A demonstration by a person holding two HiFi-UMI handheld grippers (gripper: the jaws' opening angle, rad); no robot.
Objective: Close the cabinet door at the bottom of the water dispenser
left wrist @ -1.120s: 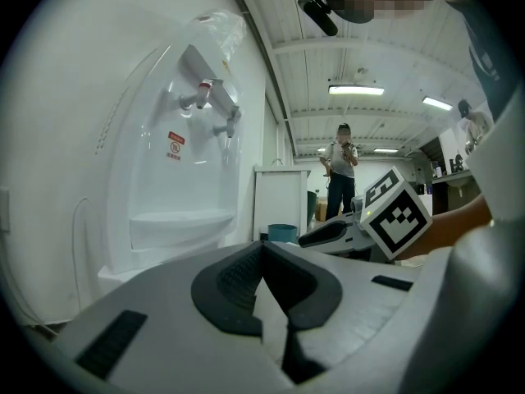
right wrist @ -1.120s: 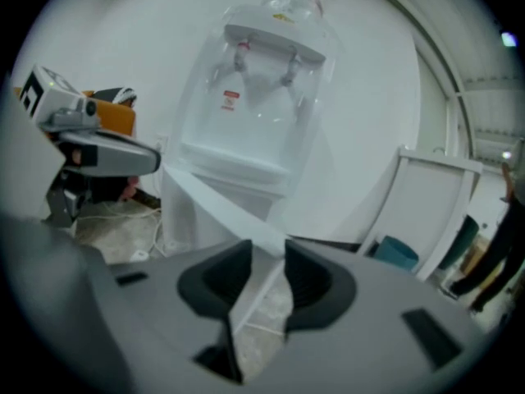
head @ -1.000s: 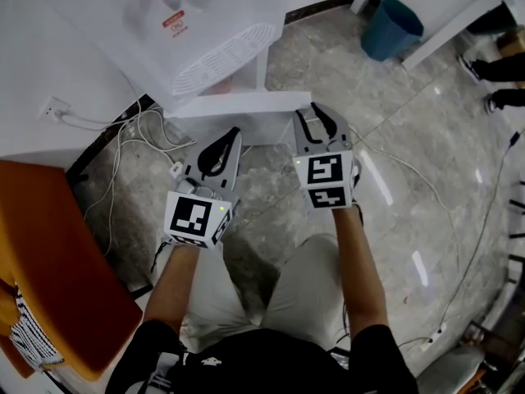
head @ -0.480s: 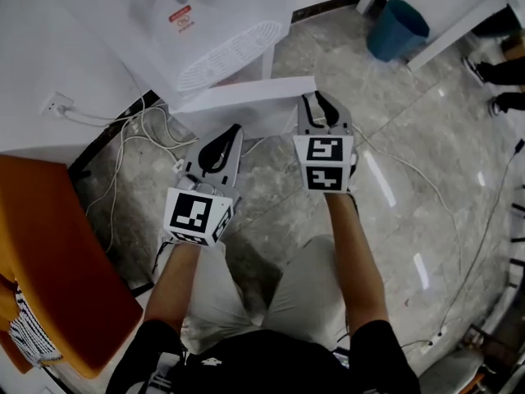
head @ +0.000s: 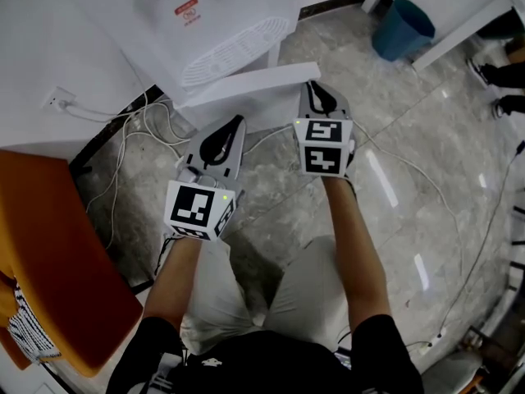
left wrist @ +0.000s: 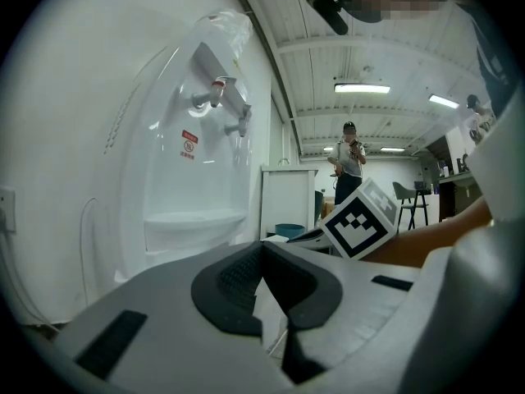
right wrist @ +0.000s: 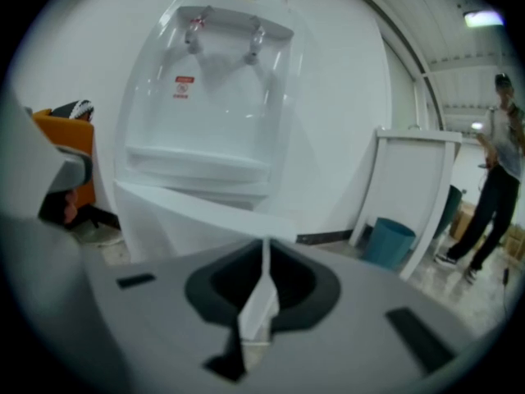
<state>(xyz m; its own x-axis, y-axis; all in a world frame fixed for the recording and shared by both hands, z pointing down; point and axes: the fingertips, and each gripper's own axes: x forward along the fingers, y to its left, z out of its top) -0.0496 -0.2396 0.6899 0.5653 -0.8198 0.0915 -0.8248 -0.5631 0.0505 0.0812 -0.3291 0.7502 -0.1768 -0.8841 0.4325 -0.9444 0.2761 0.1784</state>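
Glossy white plastic water dispenser [right wrist: 205, 130], smooth white cabinet door [head: 254, 79], polished stone floor [head: 410, 154]

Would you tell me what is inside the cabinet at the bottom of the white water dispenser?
Nothing inside shows: the open white cabinet door, on whose edge the right gripper has just been closing, and the dispenser's front cover it.

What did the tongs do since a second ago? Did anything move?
The right tongs slid forward to the free edge of the open cabinet door. Their jaws have just been closing, and the door's edge is now pinched between them. The left tongs stayed where they were, shut and empty. The water dispenser is where it was.
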